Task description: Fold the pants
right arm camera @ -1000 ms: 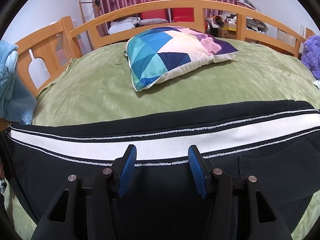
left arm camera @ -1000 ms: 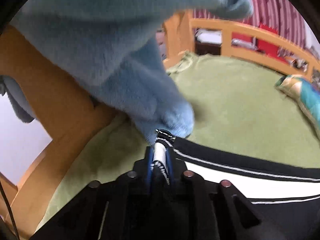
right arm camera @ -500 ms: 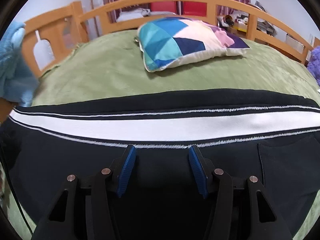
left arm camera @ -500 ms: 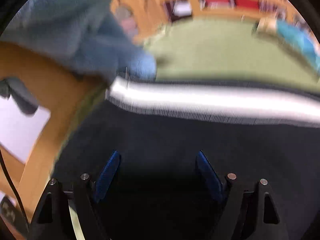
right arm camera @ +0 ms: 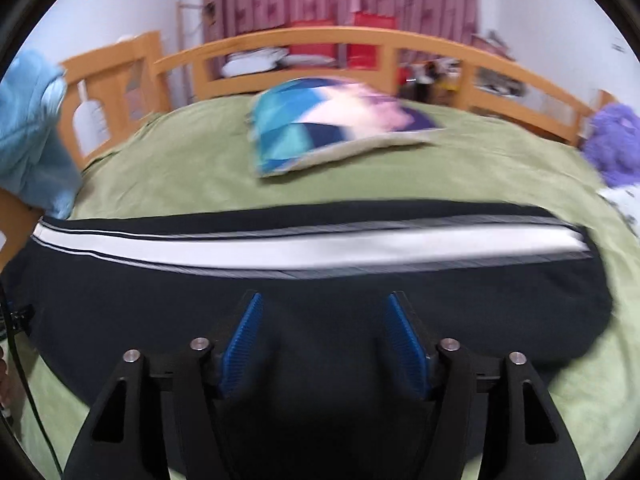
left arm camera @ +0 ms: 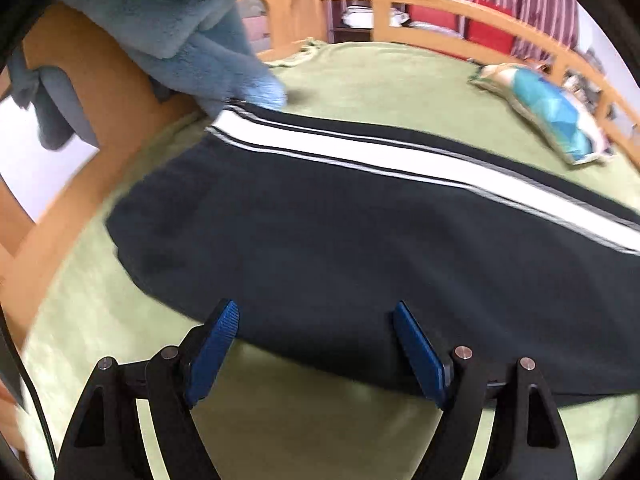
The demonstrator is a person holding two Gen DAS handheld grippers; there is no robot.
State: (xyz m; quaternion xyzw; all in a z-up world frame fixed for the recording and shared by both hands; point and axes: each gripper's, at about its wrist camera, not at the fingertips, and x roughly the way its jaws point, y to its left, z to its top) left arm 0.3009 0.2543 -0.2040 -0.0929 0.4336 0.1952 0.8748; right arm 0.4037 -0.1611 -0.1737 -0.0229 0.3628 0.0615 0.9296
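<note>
Black pants [left arm camera: 320, 232] with a white side stripe [left arm camera: 360, 160] lie flat and lengthwise across the green bed cover [left arm camera: 400, 92]. My left gripper [left arm camera: 315, 308] is open above the near edge of the pants, close to their left end, with nothing pinched between its blue pads. In the right wrist view the pants [right arm camera: 160, 300] and the stripe [right arm camera: 280, 246] span the whole width. There my right gripper [right arm camera: 324, 298] hangs over the black cloth with its jaws opening, and the pads press on nothing.
A fluffy light-blue blanket [left arm camera: 192, 40] hangs over the wooden bed rail [left arm camera: 440, 4] at the left, touching the pants' far left end. A patterned pillow [right arm camera: 332, 120] lies behind the pants. A purple plush thing [right arm camera: 616, 140] sits at the right edge.
My left gripper let go of the pants' end, opened wide and drew back toward the near edge. My right gripper's jaws widened and it pulled back, so more of the pants shows.
</note>
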